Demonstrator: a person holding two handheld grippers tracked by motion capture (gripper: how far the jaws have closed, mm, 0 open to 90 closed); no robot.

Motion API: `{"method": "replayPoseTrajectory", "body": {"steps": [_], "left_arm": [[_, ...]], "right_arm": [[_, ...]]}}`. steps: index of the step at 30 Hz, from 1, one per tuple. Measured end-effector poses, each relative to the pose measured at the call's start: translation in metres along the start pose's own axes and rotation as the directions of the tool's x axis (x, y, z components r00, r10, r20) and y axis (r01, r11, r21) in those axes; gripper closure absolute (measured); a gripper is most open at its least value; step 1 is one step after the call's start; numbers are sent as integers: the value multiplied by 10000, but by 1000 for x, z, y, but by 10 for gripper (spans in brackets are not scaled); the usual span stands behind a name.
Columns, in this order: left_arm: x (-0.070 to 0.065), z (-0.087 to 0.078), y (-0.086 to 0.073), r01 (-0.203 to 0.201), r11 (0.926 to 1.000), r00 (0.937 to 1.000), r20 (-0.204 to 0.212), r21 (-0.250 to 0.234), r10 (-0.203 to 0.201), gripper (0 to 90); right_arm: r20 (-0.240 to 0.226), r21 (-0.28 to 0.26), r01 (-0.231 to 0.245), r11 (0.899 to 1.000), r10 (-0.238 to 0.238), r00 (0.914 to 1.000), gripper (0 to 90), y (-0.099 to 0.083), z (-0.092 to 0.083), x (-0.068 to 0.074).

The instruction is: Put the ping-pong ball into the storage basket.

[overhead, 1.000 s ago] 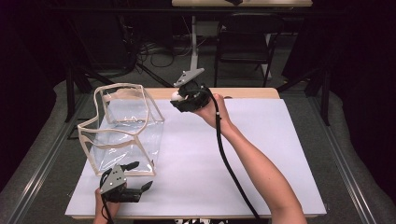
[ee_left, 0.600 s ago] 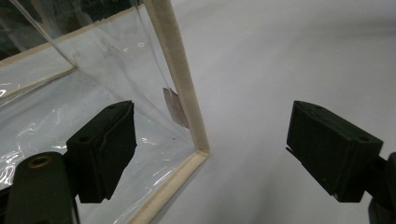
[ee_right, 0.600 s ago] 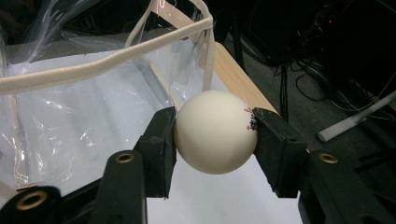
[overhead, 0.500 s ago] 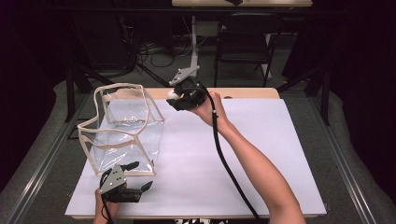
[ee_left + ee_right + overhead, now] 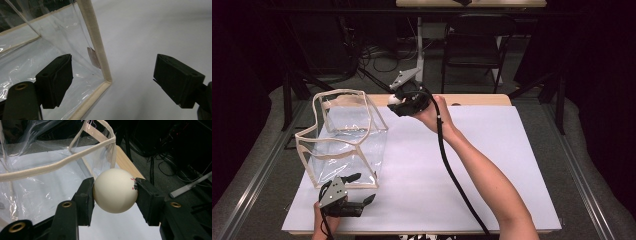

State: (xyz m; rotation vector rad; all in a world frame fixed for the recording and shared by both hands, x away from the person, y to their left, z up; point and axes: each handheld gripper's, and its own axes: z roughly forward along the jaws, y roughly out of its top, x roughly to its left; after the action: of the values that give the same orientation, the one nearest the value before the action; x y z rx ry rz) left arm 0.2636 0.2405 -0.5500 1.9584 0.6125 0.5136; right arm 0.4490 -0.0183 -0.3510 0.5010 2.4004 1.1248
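Holding item: right gripper (image 5: 115,192), jaws pinching a cream ball (image 5: 114,190) from both sides; ball bears small red and black marks near one pad. Location: raised over the far edge of the white table (image 5: 492,165), just beside the top rim of a clear bag (image 5: 343,140) with cream edging. Left gripper (image 5: 112,80): jaws spread wide, nothing between them, low at the bag's near corner.

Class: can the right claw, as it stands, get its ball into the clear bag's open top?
Probably yes: the right claw, shut on the white ball, sits beside the clear bag, whose open rim looks unobstructed.
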Motion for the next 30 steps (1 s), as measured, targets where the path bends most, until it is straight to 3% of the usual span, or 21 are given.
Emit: {"method": "replayPoseTrajectory", "body": {"steps": [30], "left_arm": [[0,0,0,7,10000,10000,26,-16,-7,161]], "right_arm": [[-199,141,352,9993,-349,9992,510,24,5,9]]}}
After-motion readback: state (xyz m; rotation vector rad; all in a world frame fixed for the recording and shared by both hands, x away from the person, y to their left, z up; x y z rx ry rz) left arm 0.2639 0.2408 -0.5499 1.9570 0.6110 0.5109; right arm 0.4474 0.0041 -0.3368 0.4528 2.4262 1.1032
